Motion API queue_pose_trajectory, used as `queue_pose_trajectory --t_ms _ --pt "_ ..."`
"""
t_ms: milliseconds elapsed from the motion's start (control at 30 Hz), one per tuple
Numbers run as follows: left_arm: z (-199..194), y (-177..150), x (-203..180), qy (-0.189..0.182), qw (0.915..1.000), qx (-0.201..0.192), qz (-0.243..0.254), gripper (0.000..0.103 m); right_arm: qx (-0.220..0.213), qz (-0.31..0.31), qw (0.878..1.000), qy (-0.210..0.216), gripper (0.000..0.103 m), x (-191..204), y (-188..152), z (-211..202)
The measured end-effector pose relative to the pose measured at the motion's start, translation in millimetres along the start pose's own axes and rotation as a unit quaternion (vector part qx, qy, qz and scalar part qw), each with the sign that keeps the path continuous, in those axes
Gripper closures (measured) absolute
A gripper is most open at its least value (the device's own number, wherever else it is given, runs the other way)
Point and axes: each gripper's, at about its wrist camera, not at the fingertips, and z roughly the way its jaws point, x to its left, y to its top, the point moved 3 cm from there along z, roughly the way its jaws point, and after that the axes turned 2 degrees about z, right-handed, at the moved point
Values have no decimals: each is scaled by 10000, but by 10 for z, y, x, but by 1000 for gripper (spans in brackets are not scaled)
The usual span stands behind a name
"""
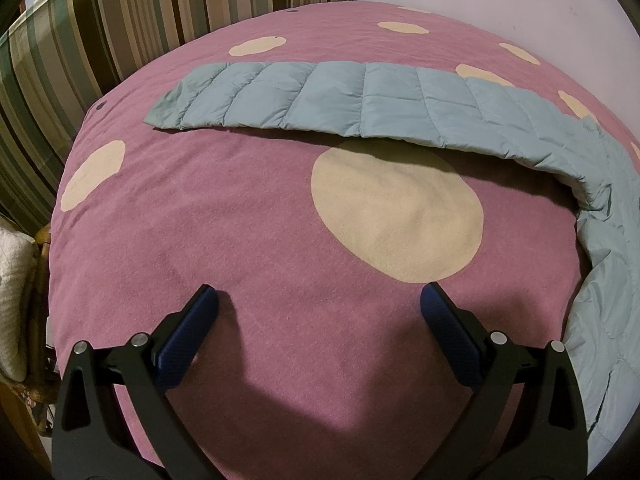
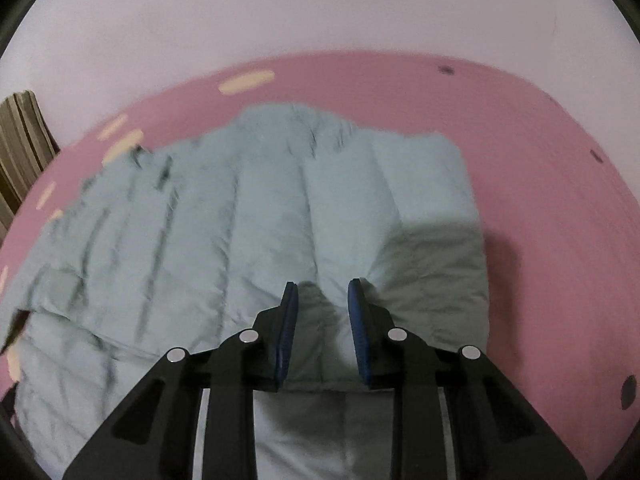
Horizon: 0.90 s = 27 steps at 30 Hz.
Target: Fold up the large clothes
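Note:
A pale blue quilted jacket lies on a pink blanket with cream dots (image 1: 240, 220). In the left wrist view one long sleeve (image 1: 320, 96) stretches across the far part of the bed, and the jacket's body curves down the right edge. My left gripper (image 1: 318, 300) hangs open over bare blanket, well short of the sleeve, with nothing between its fingers. In the right wrist view, which is blurred, the jacket (image 2: 240, 208) fills the middle. My right gripper (image 2: 323, 292) stands over its near right part, jaws narrowly apart, with the fabric lying below the pads and not pinched.
A striped cushion (image 1: 100, 40) stands at the bed's far left, against a pale wall (image 1: 500, 0). A white quilted cushion (image 1: 12, 280) and a wicker piece sit off the bed's left edge. Pink blanket (image 2: 540, 200) shows to the right of the jacket.

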Motion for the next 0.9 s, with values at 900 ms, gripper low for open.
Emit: queue_pose_trajectory --t_ms 900 --pt "-1 -4 11 23 10000 -4 19 2 2 309 9992 -268 74 -397 467 251"
